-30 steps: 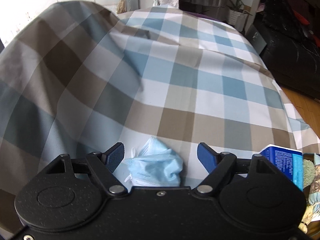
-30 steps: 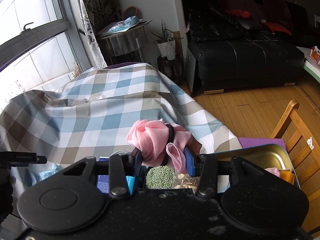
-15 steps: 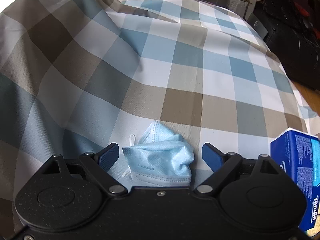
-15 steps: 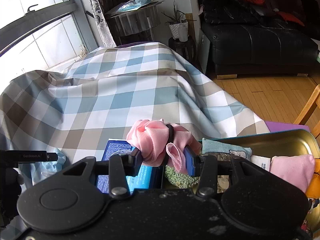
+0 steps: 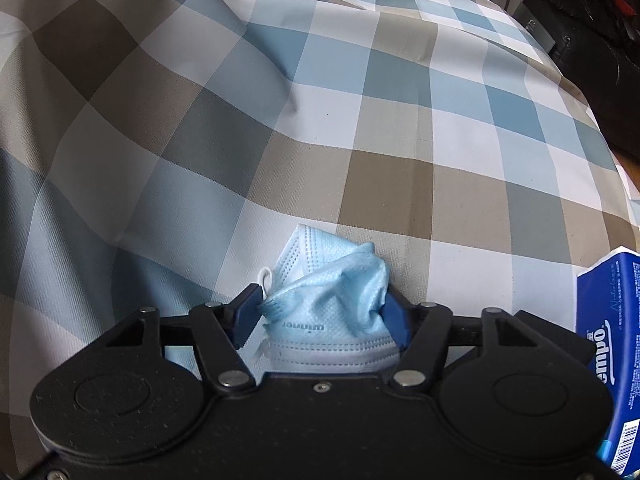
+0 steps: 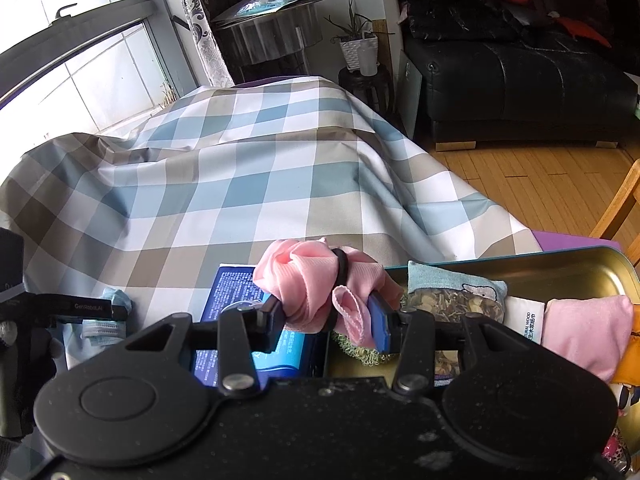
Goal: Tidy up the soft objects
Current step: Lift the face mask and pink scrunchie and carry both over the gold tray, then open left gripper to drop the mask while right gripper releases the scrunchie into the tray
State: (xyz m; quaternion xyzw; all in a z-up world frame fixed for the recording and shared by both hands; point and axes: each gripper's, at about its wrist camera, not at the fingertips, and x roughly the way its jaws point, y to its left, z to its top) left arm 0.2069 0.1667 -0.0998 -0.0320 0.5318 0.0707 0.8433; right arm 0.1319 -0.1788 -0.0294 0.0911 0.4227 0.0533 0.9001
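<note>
A crumpled light blue face mask (image 5: 316, 256) lies on the blue, brown and white checked cloth (image 5: 360, 120). My left gripper (image 5: 322, 308) is closing on it, and both blue pads press into its sides and bunch it up. In the right wrist view the same mask (image 6: 105, 322) shows at the far left under the left gripper's tip. My right gripper (image 6: 327, 316) is shut on a pink scrunchie (image 6: 304, 276) with a black band, held above the left end of a gold metal tin (image 6: 560, 268).
A blue tissue pack (image 6: 232, 292) lies between the mask and the tin. The tin holds a herb sachet (image 6: 452, 296), a green scrubby (image 6: 360, 352) and a pink pouch (image 6: 584, 332). A wooden chair (image 6: 616, 208) and a black sofa (image 6: 520, 80) stand to the right.
The left gripper came down over the mask and its jaws closed in onto it, crumpling it. The right gripper sank a little toward the tin, still holding the scrunchie.
</note>
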